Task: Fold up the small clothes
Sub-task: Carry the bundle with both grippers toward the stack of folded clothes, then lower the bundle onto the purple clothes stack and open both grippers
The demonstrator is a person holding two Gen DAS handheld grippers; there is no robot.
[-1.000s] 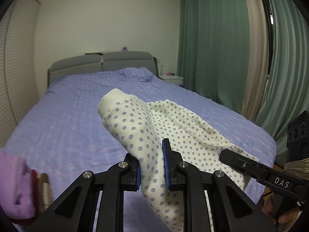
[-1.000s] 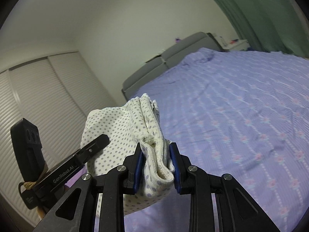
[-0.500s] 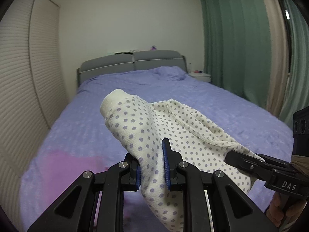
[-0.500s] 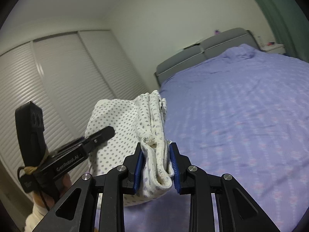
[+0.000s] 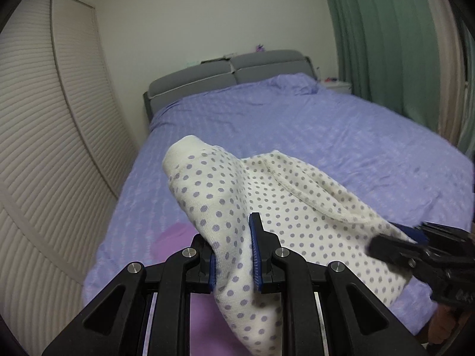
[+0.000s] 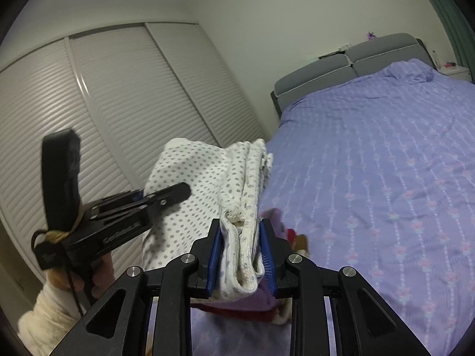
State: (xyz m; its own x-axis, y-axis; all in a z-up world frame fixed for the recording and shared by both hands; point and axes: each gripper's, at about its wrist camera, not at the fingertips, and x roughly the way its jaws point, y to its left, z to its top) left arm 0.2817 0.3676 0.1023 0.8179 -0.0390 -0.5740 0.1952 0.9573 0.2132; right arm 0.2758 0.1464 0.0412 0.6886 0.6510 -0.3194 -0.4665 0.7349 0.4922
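Note:
A small white garment with purple dots (image 5: 276, 204) is folded and held in the air between both grippers, above the near left part of the bed. My left gripper (image 5: 233, 255) is shut on one end of it. My right gripper (image 6: 240, 255) is shut on the other end, where several folded layers (image 6: 237, 207) bunch between the blue pads. The right gripper also shows in the left wrist view (image 5: 415, 252), and the left gripper in the right wrist view (image 6: 148, 198). Under the garment lies a stack of folded clothes, pink and purple (image 5: 204, 317), with red edges (image 6: 252, 311).
The bed with a purple cover (image 5: 297, 136) fills the middle, its grey headboard (image 5: 237, 68) at the far wall. Slatted wardrobe doors (image 5: 44, 154) stand at the left. Green curtains (image 5: 386, 38) hang at the right, with a white nightstand (image 5: 338, 84) beside them.
Both grippers have swung left with the dotted garment still held. The wardrobe doors now fill more of the view, and the pink and purple stack has come under the garment.

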